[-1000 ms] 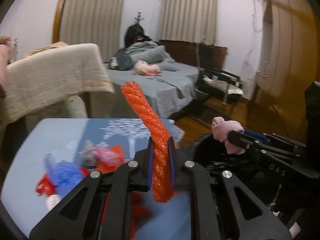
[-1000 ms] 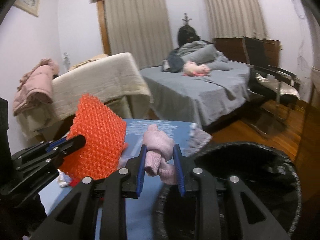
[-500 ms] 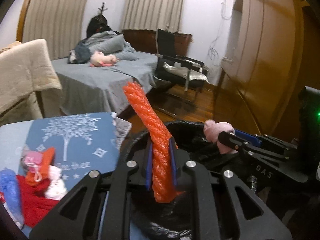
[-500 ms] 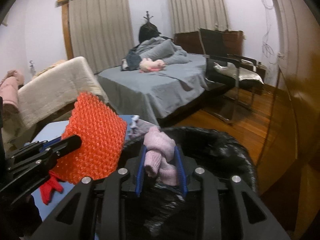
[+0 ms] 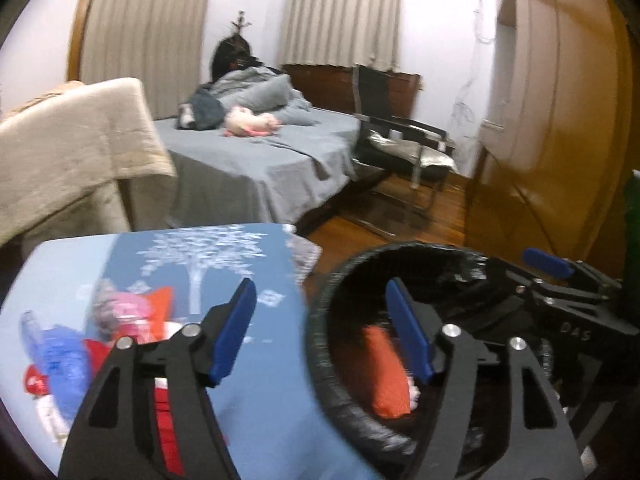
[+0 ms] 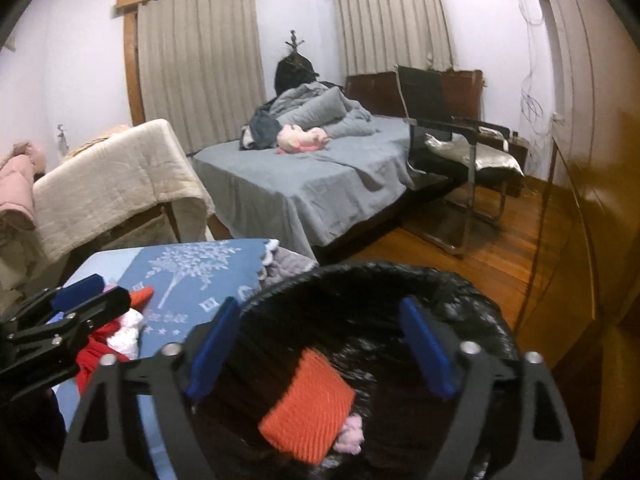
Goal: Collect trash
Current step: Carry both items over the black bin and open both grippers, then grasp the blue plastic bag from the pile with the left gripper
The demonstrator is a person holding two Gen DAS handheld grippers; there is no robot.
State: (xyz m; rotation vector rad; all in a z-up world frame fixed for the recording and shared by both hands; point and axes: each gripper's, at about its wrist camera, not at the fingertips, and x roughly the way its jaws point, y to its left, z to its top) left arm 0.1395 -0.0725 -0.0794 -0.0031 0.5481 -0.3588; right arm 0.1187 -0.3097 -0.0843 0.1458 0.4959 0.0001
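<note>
A bin lined with a black bag (image 6: pixel 400 274) stands to the right of the table. An orange knitted piece (image 6: pixel 308 394) and a small pink piece (image 6: pixel 352 436) lie at its bottom. My right gripper (image 6: pixel 320 348) hangs over the bin mouth, jaws opening, nothing between them. My left gripper (image 5: pixel 320 332) straddles the bin's left rim (image 5: pixel 316 344), jaws opening and empty; the orange piece (image 5: pixel 384 372) shows below it. On the table's blue cloth (image 5: pixel 208 256) remains a heap of blue (image 5: pixel 60 360), pink (image 5: pixel 128 308) and red scraps (image 6: pixel 92 352).
A bed with grey covers (image 6: pixel 320 176) stands behind the table, a black chair (image 6: pixel 460 140) to its right. A wooden wardrobe (image 5: pixel 560 120) runs along the right. A beige blanket covers furniture (image 6: pixel 112 176) at the left. Wooden floor (image 6: pixel 500 240) lies beyond the bin.
Both grippers opened. The orange piece left the left gripper and the pink piece left the right one; both now lie in the bin. Both views swung back leftward toward the table.
</note>
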